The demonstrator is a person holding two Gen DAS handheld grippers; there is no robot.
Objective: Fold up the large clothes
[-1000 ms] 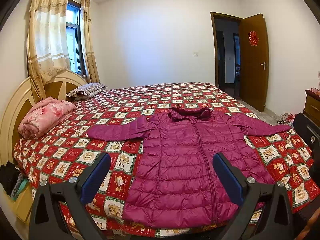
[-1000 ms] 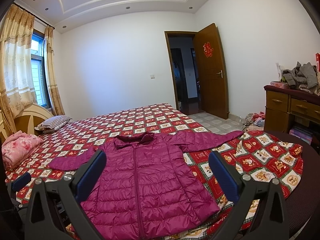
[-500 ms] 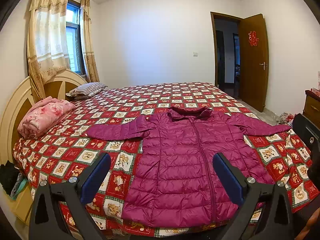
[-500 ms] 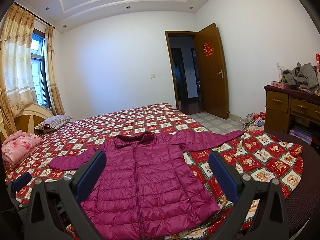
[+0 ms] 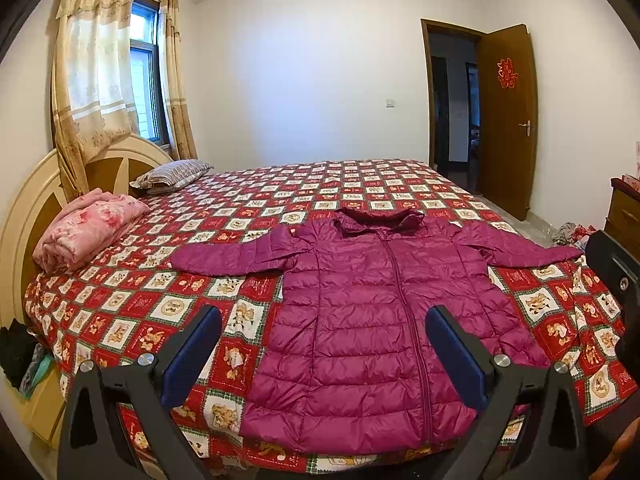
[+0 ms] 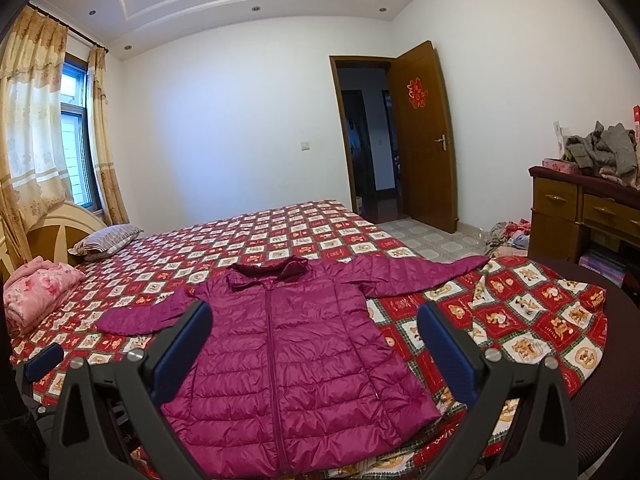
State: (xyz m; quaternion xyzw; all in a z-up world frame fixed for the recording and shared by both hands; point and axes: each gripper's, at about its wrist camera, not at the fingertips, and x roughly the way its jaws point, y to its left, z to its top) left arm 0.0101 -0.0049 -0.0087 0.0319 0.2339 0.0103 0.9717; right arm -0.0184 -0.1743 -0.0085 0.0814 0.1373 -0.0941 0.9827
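While nothing has shifted since a second ago, we hold both tongs, left tongs point(image 5: 323, 346) and right tongs point(image 6: 314, 340), spread wide and empty at six o'clock of the flat purple jacket point(image 5: 376, 320); folding is unstarted.

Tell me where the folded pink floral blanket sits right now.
In both wrist views the folded pink floral blanket lies at the far left of the red patchwork-covered bed, against the cream wooden headboard, nearer the camera than the striped pillow.
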